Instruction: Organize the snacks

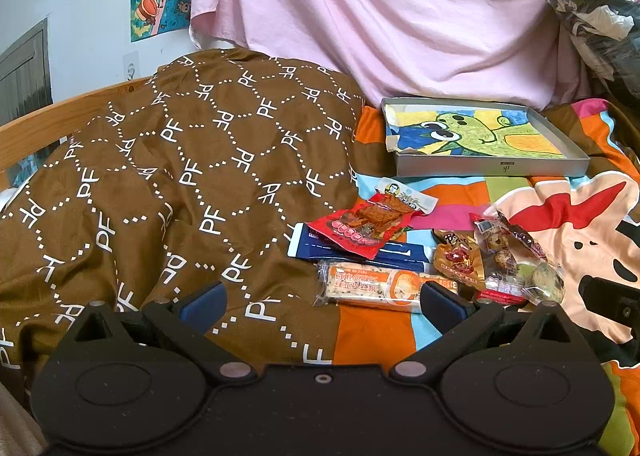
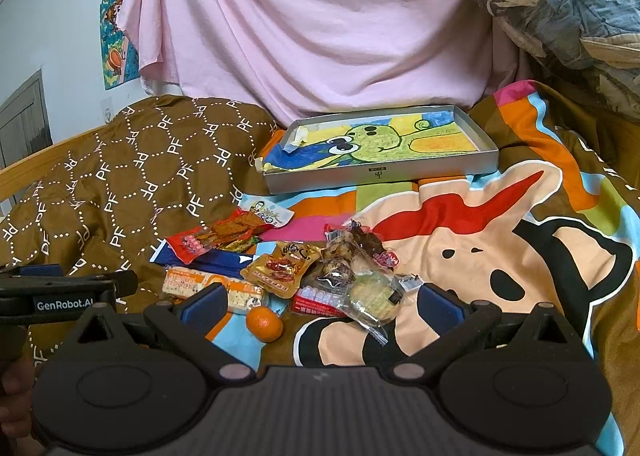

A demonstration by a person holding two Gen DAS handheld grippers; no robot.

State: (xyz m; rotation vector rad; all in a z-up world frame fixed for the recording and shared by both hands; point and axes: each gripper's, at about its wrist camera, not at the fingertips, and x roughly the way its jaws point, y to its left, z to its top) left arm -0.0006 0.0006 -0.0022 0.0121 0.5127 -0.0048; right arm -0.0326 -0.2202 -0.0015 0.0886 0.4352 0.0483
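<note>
Several snack packets lie heaped on a bed covered by a bright cartoon-print bedspread (image 2: pixel 500 240), just in front of both tools. At the left of the heap a red packet (image 2: pixel 208 242) rests on top of a long blue packet (image 2: pixel 216 260); a white packet (image 2: pixel 269 215) touches the red one's far end. In front of these lies a long orange-and-white bar (image 2: pixel 240 294), and beside it an amber packet (image 2: pixel 282 270). To the right sit clear wrappers of dark round pieces (image 2: pixel 344 256) and a clear-wrapped pale cake (image 2: pixel 370 298) lying over a red box (image 2: pixel 316 300). A small orange (image 2: pixel 264 324) sits on the bedspread just in front of the bar.

Beyond the heap, near it but apart, is a shallow grey tray (image 2: pixel 384 173) lined with a green cartoon drawing.

The left tool (image 1: pixel 322 300) stands with its blue-padded fingers wide apart, gripping nothing, its right finger just in front of the bar. The right tool (image 2: pixel 320 302) is likewise spread apart and empty, held low before the orange and the cake. A brown patterned quilt (image 1: pixel 180 175) is bunched at the left, and a pink sheet (image 1: pixel 380 15) hangs behind.
</note>
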